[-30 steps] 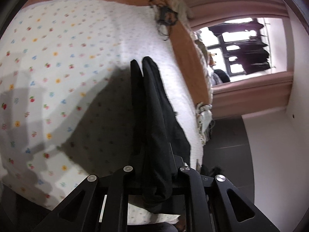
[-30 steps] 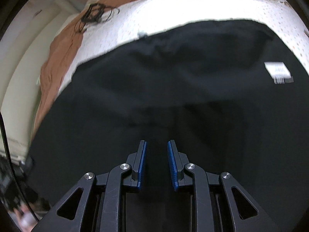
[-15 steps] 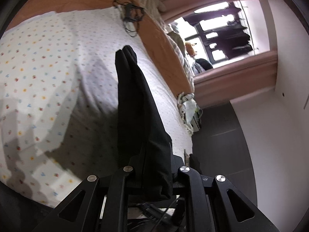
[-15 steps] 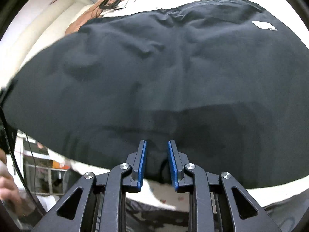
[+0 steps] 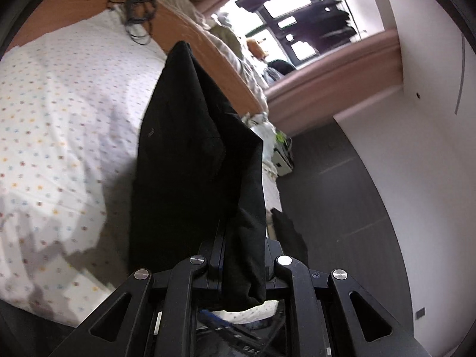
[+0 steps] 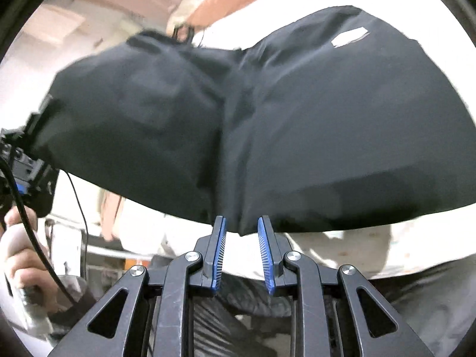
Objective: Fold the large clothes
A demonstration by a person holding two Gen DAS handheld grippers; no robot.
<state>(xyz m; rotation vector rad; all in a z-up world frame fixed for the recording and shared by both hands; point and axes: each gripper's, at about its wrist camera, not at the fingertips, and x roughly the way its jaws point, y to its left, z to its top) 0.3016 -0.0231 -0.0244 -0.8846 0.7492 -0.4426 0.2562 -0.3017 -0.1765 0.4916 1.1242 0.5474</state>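
Your left gripper (image 5: 242,255) is clamped on a bunched edge of the black garment (image 5: 190,154), lifted above the dotted bedsheet (image 5: 59,119). Your right gripper (image 6: 241,238) pinches the garment's lower hem between narrowly parted blue pads (image 6: 219,255); cloth spans between both.

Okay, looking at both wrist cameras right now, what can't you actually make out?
- Left wrist: left gripper fingertips, buried in the black garment.
- Right wrist: whether the right gripper truly pinches the garment; the hem covers its tips.
- Right wrist: the hand at the left edge, blurred and cut off.
- Both: the garment's type.
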